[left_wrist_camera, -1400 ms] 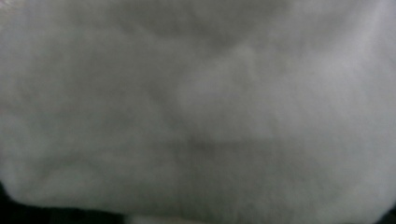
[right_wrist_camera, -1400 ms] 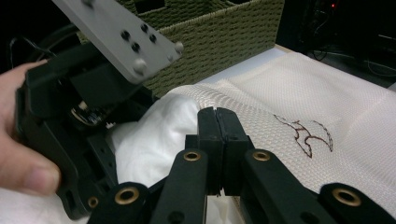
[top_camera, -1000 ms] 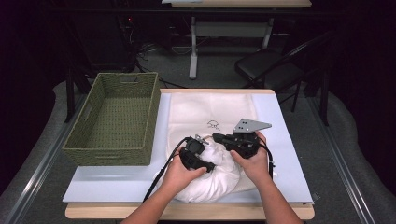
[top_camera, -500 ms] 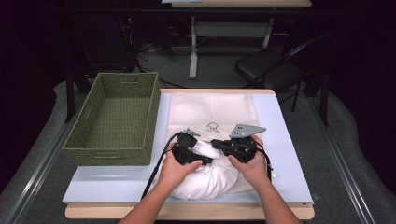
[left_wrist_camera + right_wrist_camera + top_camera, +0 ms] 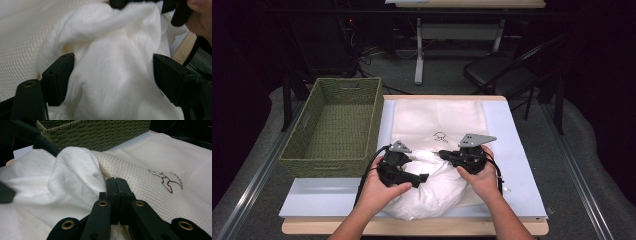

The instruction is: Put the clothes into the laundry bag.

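Dark room all round, a black folding chair (image 5: 507, 75) and the pale legs of another table (image 5: 419, 50) at the back, grey floor below, and in the middle the surface (image 5: 517, 150), a pale blue-white top with a wooden front edge. On its left stands a woven olive-green basket (image 5: 334, 127), rectangular, coarse weave, a handle slot in its far wall. Beside it lies a cream waffle-weave cloth (image 5: 437, 117), flat and rectangular, with a small dark stitched figure (image 5: 166, 180) on it. At the near edge sits the white cloth (image 5: 437, 187), soft, smooth and bunched into a rounded heap, overlapping the near end of the cream one. Both hands are on it now. The left claw (image 5: 112, 77) stands wide apart, its two blocky black jaws either side of a puffed mound of that white fabric, the fabric touching the inner face of the jaw on the left of the left gripper view. The right claw (image 5: 116, 195) is pressed tight together, jaws meeting face to face at the seam where white cloth meets waffle weave; whether any fabric is pinched between them I cannot tell. Grey three-cornered plates top both grippers in the high view.
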The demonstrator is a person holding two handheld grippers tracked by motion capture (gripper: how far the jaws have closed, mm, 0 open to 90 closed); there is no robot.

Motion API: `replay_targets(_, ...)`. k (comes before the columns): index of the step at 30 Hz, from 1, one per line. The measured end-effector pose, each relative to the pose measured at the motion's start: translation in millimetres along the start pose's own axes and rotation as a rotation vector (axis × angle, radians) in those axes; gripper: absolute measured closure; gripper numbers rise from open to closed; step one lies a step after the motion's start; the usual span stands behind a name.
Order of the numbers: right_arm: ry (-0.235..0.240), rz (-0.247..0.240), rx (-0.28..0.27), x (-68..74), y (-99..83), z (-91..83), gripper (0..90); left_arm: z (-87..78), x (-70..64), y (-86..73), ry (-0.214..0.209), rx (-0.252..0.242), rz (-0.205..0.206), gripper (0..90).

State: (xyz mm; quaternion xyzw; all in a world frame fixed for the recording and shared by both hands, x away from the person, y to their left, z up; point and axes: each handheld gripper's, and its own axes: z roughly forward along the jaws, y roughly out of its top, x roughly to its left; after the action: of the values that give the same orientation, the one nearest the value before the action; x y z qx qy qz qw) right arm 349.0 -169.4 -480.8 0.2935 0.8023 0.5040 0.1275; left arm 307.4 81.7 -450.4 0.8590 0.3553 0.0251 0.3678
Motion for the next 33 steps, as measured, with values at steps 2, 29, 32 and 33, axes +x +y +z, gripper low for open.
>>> replay_targets(2, -0.001, -0.002, -0.001, 0.1, 0.3, -0.6, 90.0, 5.1, 0.3, -8.5, 0.006, 0.013, 0.003, 19.2)
replay_targets(29, 0.009, -0.009, 0.003, 7.9, 1.9, 2.4, 90.0, 54.7, 19.7, -27.9, 0.020, -0.017, 0.010, 44.7)
replay_targets(32, 0.012, -0.014, -0.004, 9.5, 3.8, 2.4, 90.0, 52.1, 15.2, -26.4, 0.035, -0.012, 0.032, 52.9)
replay_targets(33, 0.013, -0.014, -0.005, 9.7, 4.1, 2.4, 90.0, 50.8, 14.2, -25.3, 0.037, -0.008, 0.038, 55.3)
